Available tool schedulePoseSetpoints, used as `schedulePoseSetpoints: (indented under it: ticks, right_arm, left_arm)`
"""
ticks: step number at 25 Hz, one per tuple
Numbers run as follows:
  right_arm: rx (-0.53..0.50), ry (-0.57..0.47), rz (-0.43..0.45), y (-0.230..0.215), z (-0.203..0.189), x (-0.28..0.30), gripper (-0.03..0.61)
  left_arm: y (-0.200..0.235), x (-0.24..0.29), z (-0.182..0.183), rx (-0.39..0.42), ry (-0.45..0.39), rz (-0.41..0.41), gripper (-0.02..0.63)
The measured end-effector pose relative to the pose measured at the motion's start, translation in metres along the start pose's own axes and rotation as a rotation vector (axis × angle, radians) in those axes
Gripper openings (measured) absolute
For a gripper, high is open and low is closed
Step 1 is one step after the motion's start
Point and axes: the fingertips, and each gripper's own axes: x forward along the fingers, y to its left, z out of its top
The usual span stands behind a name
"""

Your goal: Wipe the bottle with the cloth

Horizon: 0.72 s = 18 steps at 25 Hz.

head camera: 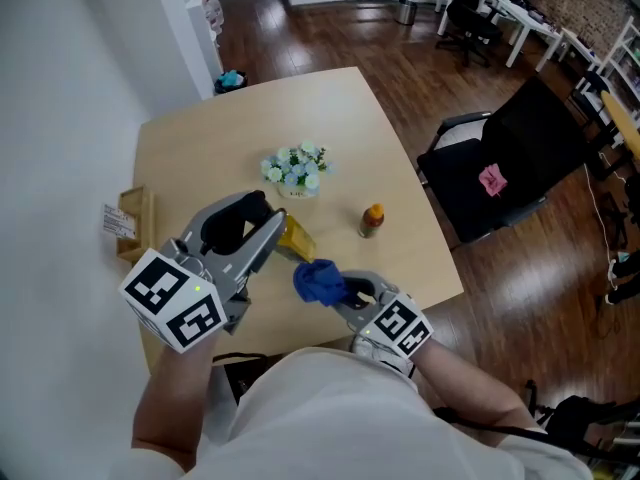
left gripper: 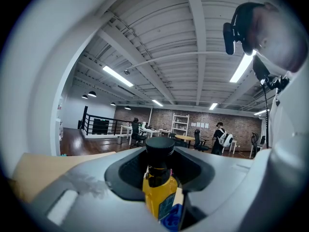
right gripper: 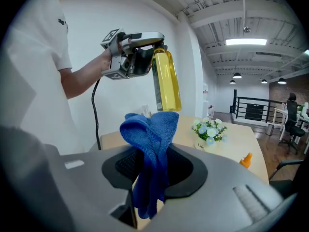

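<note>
My left gripper (head camera: 272, 230) is shut on a bottle of yellow liquid (head camera: 296, 238) and holds it above the table. In the left gripper view the bottle (left gripper: 160, 192) stands between the jaws with its black cap (left gripper: 160, 147) on top. My right gripper (head camera: 345, 290) is shut on a bunched blue cloth (head camera: 318, 281). The cloth (right gripper: 152, 139) sticks up from the jaws, and its top reaches the lower end of the bottle (right gripper: 166, 80). The left gripper (right gripper: 145, 52) shows at the upper left of the right gripper view.
On the wooden table (head camera: 200, 158) stand a small pot of pale flowers (head camera: 297, 171) and a small orange-capped bottle (head camera: 371, 220). A cardboard holder (head camera: 133, 224) sits at the table's left edge. A black office chair (head camera: 520, 158) stands to the right on the wood floor.
</note>
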Motion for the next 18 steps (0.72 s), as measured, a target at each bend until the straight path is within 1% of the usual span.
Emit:
schedulePoseSetpoints:
  ticks: [5, 8, 11, 14, 18]
  right_arm:
    - [0.010, 0.032, -0.042, -0.023, -0.012, -0.014, 0.124]
    - [0.007, 0.013, -0.075, -0.041, -0.001, -0.022, 0.125]
    - [-0.011, -0.032, -0.099, -0.054, 0.026, -0.029, 0.126]
    - [-0.050, -0.088, -0.112, -0.058, 0.062, -0.038, 0.126]
    - [-0.094, -0.188, -0.105, -0.057, 0.115, -0.047, 0.125]
  left_arm:
    - [-0.002, -0.005, 0.006, 0.014, -0.003, -0.023, 0.163]
    - [-0.004, -0.004, 0.000, 0.032, 0.019, -0.037, 0.163]
    - [-0.007, -0.001, -0.009, 0.041, 0.048, -0.050, 0.163]
    - [-0.013, -0.001, -0.017, 0.037, 0.068, -0.073, 0.163]
    - [-0.023, 0.001, -0.028, 0.041, 0.086, -0.100, 0.163]
